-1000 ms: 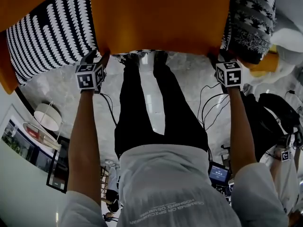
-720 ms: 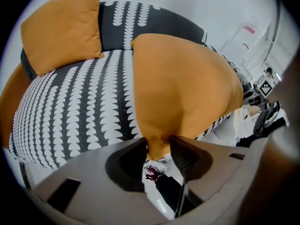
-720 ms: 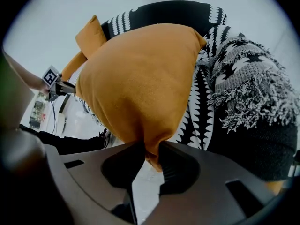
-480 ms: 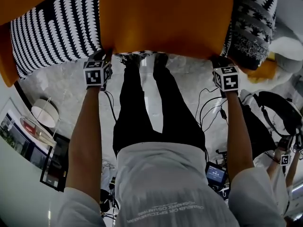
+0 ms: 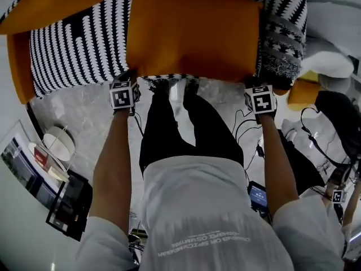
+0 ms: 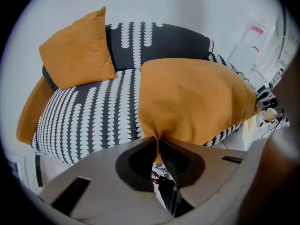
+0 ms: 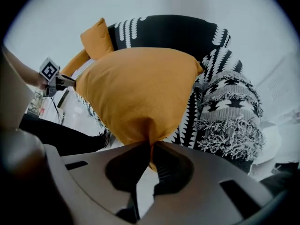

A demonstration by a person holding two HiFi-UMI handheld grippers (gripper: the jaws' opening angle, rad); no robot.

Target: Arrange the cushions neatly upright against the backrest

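Note:
A large orange cushion [image 5: 194, 35] hangs over the front of a black-and-white patterned seat [image 5: 76, 49]. My left gripper [image 5: 128, 79] pinches the cushion's near left corner [image 6: 157, 137]; its jaws have just been closing on the fabric. My right gripper [image 5: 255, 83] is shut on the near right corner [image 7: 151, 144], fabric bunched between its jaws. A second orange cushion [image 6: 77, 48] leans upright against the dark backrest [image 6: 157, 41] at the seat's left; it also shows in the right gripper view [image 7: 96, 39].
A grey patterned throw with fringe [image 7: 229, 111] drapes over the seat's right side. Orange armrests [image 5: 20, 66] flank the seat. A person's dark legs [image 5: 186, 129] stand on the marble floor below. Cables [image 5: 248, 123] and bags [image 5: 338, 112] lie to the right.
Both grippers closed on the large orange cushion's near corners and lifted it; the cushion now sits higher, with more of the patterned seat showing around it.

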